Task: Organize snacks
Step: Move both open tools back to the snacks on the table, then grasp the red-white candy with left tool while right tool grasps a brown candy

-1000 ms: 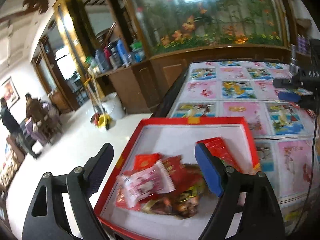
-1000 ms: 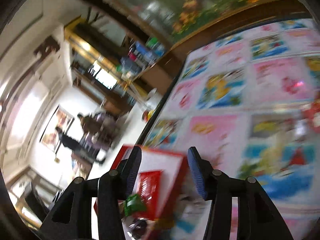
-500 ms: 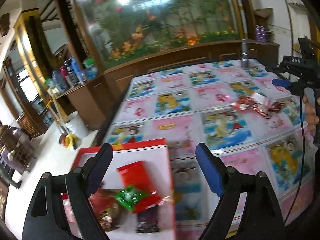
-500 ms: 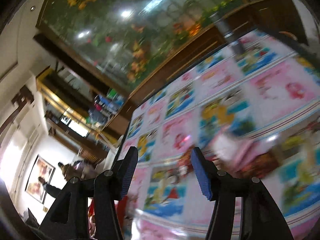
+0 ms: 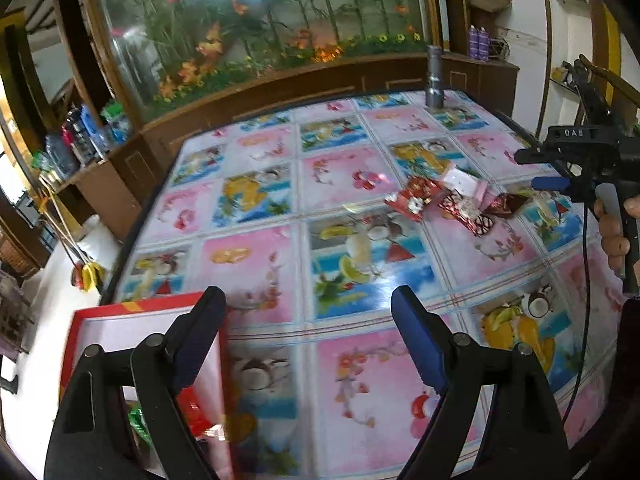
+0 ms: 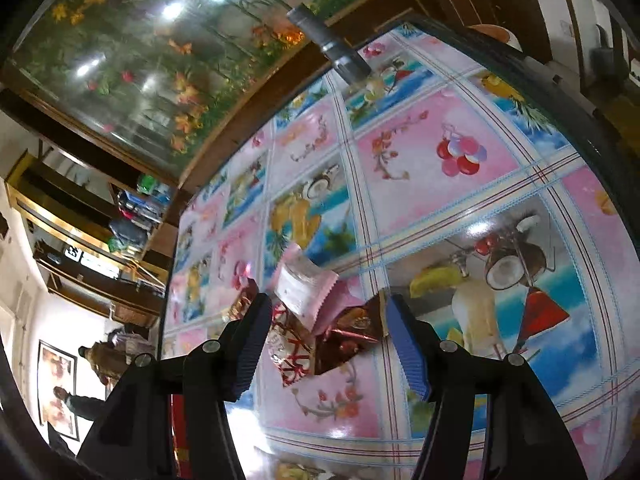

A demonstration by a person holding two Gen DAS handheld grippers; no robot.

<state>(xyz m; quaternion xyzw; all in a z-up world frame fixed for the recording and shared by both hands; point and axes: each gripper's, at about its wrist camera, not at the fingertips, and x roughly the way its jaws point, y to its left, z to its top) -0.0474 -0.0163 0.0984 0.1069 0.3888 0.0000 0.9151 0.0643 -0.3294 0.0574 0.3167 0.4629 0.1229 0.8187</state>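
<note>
A small pile of snack packets [image 5: 448, 200] lies on the patterned table, right of centre. A red box [image 5: 100, 316] with white lining sits at the near left edge, with red and green packets [image 5: 192, 412] in it. My left gripper [image 5: 308, 336] is open and empty, above the table just right of the box. My right gripper [image 6: 326, 340] is open and hangs just over the pile: a pink packet [image 6: 308, 288], a red-and-white one [image 6: 292, 356] and a dark red foil one [image 6: 348, 340] lie between its fingers. The right gripper also shows in the left wrist view [image 5: 536, 170].
A grey metal cylinder [image 5: 434, 80] stands at the table's far edge, also in the right wrist view [image 6: 336, 48]. A large aquarium cabinet [image 5: 260, 32] lies behind the table. The table's left edge [image 5: 132, 232] drops to the floor. A cable [image 5: 582, 300] hangs from the right gripper.
My left gripper has swung right, away from over the box to the open table. My right gripper has moved from near the box to the snack pile and come down close over it.
</note>
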